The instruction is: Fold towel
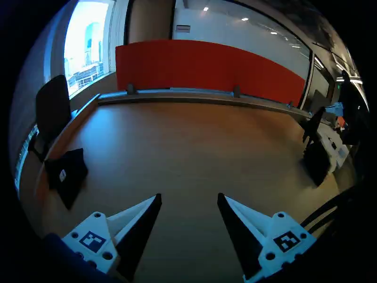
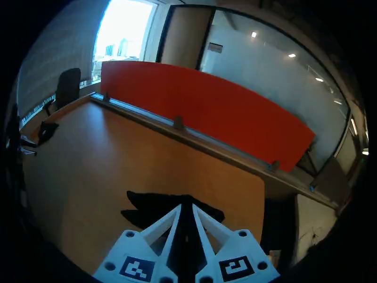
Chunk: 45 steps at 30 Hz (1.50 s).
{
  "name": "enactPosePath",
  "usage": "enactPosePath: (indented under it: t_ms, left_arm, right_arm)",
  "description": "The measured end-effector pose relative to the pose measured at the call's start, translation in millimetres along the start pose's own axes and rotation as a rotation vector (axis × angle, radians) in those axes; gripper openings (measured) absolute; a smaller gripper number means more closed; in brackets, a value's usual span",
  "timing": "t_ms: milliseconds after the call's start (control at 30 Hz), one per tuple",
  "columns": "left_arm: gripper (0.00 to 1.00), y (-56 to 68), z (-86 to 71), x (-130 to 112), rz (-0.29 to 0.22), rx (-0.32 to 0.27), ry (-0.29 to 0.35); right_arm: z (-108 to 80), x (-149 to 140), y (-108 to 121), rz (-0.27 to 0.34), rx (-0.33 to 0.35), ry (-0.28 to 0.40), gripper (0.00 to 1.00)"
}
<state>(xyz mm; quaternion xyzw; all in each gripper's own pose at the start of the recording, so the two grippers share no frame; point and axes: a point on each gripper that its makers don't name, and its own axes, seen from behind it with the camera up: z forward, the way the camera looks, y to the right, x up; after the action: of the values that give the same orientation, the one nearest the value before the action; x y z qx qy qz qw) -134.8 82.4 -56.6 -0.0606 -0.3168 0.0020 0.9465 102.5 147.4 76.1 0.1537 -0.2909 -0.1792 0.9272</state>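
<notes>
Right gripper [image 2: 186,207] pinching black towel [image 2: 146,203] between narrow fingers, cloth spreading on wooden table [image 2: 94,155] around the fingertips, left gripper [image 1: 188,198] hovering with fingers spread wide, tabletop showing between them

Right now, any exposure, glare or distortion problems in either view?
Left gripper view: window blown out, desk well exposed, partition bowed by fisheye. Right gripper view: window clipped too; black towel shows no fold detail.

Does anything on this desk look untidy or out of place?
Yes. The black towel lies crumpled on the desk, at the tips of the right gripper. Its outline is jagged, not a flat rectangle.
</notes>
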Motion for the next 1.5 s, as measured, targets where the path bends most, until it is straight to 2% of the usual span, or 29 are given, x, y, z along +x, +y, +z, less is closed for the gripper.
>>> enactPosePath:
  t_ms: [167,400,667,867,1033,1267,1500]
  left_arm:
    - [0.88,0.4,-0.9,-0.4,0.003,-0.001,-0.002]
    - [0.88,6.2,0.3,2.0,0.016,-0.013,-0.002]
    - [0.88,14.8,2.9,2.3,0.030,-0.035,-0.003]
    - [0.88,18.7,2.8,0.8,0.041,-0.045,-0.007]
    - [0.88,20.0,2.4,0.5,0.048,-0.048,-0.009]
    - [0.88,18.7,0.6,1.2,0.051,-0.047,-0.007]
    - [0.88,15.1,-1.8,-2.8,0.053,-0.038,-0.013]
  right_arm:
    - [-4.4,-9.8,2.8,0.005,-0.006,-0.010,0.09]
    - [-24.8,-36.1,5.1,0.031,-0.025,-0.031,0.09]
    - [-53.9,-90.9,9.6,0.091,-0.065,-0.092,0.09]
    - [-67.2,-126.1,10.7,0.131,-0.093,-0.134,0.09]
    - [-72.4,-144.8,10.5,0.166,-0.106,-0.153,0.09]
    - [-73.9,-170.5,12.4,0.184,-0.130,-0.191,0.09]
    - [-71.4,-211.3,17.3,0.230,-0.166,-0.254,0.09]
